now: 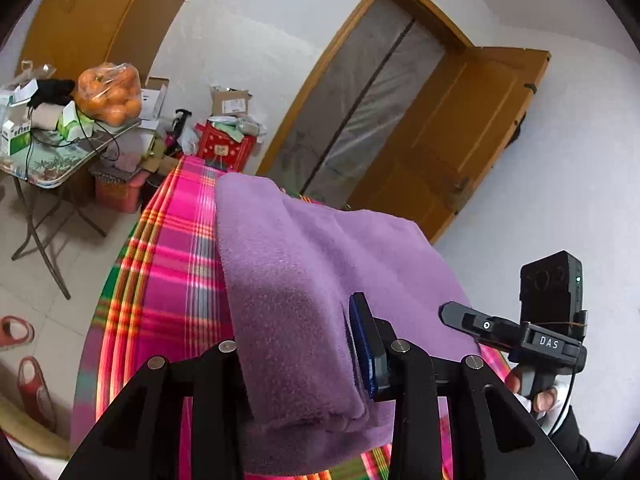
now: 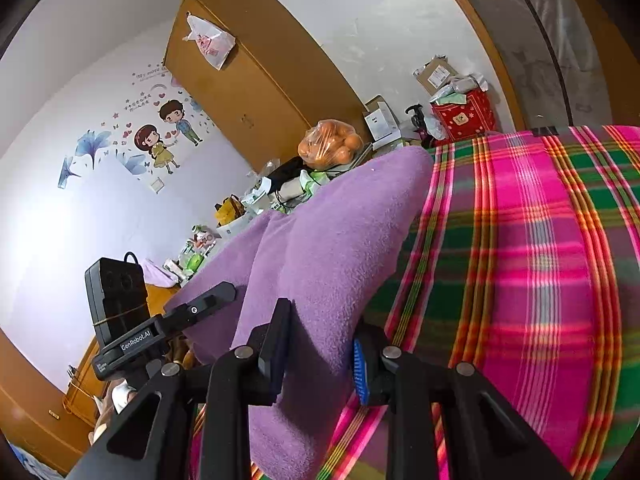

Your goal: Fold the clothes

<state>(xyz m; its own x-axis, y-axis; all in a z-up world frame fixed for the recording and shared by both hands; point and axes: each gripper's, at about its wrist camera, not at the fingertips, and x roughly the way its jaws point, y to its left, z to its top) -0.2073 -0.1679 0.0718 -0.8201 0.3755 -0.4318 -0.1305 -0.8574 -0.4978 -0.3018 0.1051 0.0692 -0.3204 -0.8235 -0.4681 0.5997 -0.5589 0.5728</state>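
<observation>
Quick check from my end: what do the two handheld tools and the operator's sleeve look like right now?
Both tools are black, with silver pivot pins and blue ribbed pads. The right tool reads "DAS"; the left tool reads "GenRobot.AI". Each carries a boxy black camera and a thin black cable. The sleeve is dark.

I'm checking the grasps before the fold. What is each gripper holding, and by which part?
Both hold the purple fleece garment. The left gripper and the right gripper each pinch a bunched near edge, lifted above the plaid sheet.

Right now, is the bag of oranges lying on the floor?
No, the bag of oranges sits up on the folding table among boxes.
</observation>
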